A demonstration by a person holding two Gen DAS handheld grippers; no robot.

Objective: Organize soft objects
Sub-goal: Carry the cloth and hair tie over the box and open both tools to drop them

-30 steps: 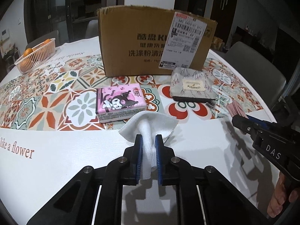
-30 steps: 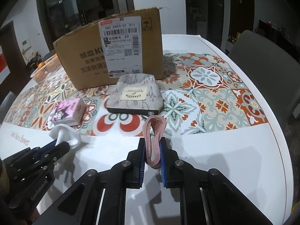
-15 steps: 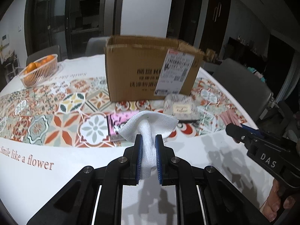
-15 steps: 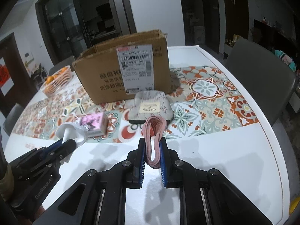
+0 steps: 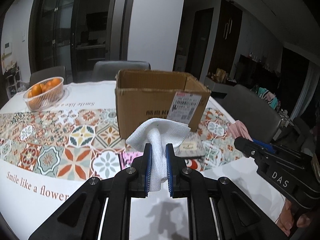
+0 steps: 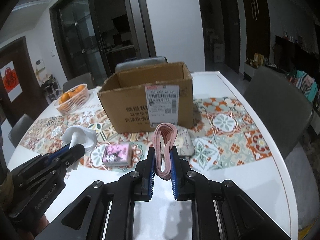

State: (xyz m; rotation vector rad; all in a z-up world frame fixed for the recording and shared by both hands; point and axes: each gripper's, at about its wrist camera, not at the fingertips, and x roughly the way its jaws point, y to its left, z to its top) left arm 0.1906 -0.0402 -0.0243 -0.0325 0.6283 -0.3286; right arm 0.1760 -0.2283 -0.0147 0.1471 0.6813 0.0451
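My left gripper (image 5: 158, 150) is shut on a white cloth (image 5: 159, 132), held up above the table with its top fanning out past the fingers. My right gripper (image 6: 162, 152) is shut on a folded pink cloth (image 6: 164, 138), also lifted off the table. An open cardboard box (image 5: 160, 100) (image 6: 148, 98) stands on the patterned table runner beyond both. A pink tissue pack (image 6: 118, 154) and a grey floral pouch (image 6: 185, 140) lie on the table in front of the box. The left gripper shows in the right wrist view (image 6: 69, 150), the right gripper in the left wrist view (image 5: 244, 142).
A basket of oranges (image 5: 44, 95) (image 6: 73, 98) sits at the far left of the white table (image 6: 230, 168). Grey chairs (image 6: 278, 104) stand around the table, one on the right side and others behind the box. The room beyond is dark.
Both grippers have risen with their cloths, so the box's open top now shows. The pack and pouch have dropped lower in view, partly hidden behind the held cloths.
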